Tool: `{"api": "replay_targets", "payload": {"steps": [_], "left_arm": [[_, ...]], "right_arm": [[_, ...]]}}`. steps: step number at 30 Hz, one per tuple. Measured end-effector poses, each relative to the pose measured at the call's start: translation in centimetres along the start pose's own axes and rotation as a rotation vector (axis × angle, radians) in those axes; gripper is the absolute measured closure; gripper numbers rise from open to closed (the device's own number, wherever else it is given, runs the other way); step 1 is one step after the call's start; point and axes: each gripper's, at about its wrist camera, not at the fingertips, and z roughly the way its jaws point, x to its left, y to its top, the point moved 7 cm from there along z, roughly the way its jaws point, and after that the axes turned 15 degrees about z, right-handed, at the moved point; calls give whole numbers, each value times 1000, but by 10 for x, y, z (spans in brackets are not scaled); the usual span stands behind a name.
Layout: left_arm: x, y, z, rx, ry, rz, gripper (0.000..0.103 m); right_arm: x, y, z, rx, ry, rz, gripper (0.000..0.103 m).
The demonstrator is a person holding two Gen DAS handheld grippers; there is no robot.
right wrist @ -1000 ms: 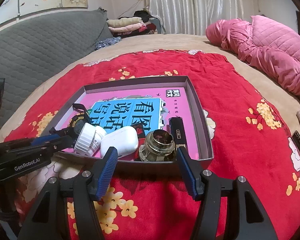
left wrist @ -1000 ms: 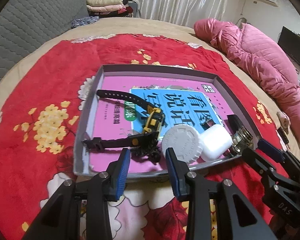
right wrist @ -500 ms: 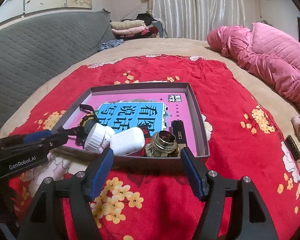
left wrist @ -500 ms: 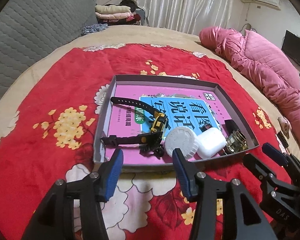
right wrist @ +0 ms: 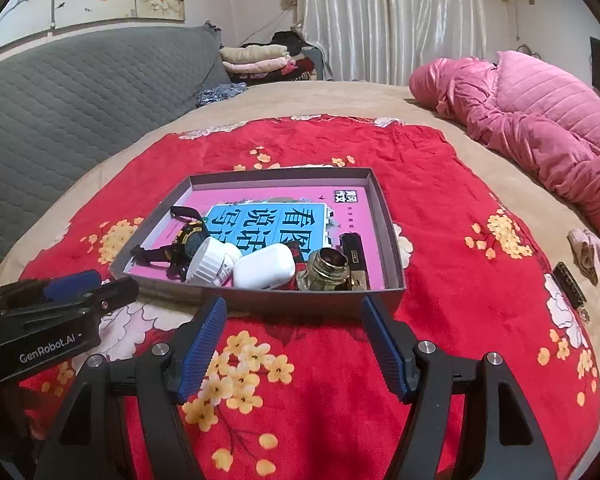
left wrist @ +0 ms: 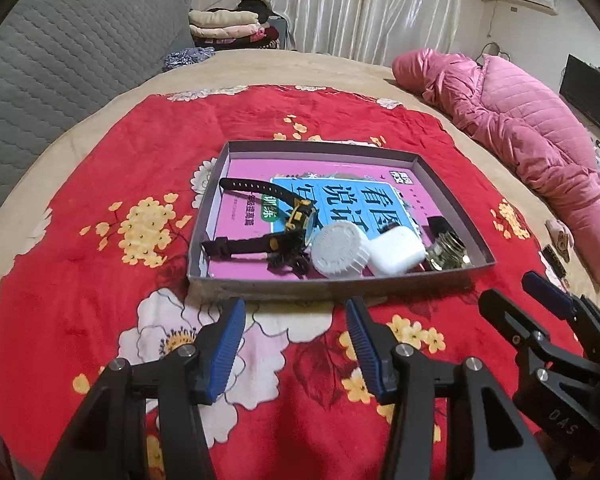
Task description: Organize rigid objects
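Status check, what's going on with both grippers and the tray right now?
Left gripper and right gripper open, empty, short of the tray. Watch, white bottle, white case, glass jar inside. Nothing blocking.

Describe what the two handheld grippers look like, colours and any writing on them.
Both match: the left gripper and right gripper have black angular frames with silver screw heads and two fingers faced with ribbed blue pads. The left one's side reads "GenRobot.AI" in white; the right one's body bears faint "DAS" lettering. No cables, hands or sleeves show.
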Motion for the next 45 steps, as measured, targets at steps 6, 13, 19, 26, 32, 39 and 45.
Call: {"api": "replay_targets", "payload": {"steps": [6,13,19,26,32,39,45], "left_arm": [[-6,-9,-9,7,3,8,51],[-8,-16,-19,9,7,-1,51],[-11,-24,-27,13,20,12,51],[-15,-34,-32,17,31,21,51],[-16,-46,-31,33,41,23,51],[-20,-54,-31,39,51,30,51],[-20,-59,-32,29,56,20,51]], "right_arm": [[1,-6,-12,-6,-12,-2,31],[3,-15,-22,-3,-25,-10,31],[5,-22,-29,-4,-33,-17,31],[6,-32,-31,6,-45,-32,31],[3,-42,-31,3,-58,-36,31],[5,-49,-32,9,-64,-46,31],[5,-54,-34,-1,-68,-40,31]]}}
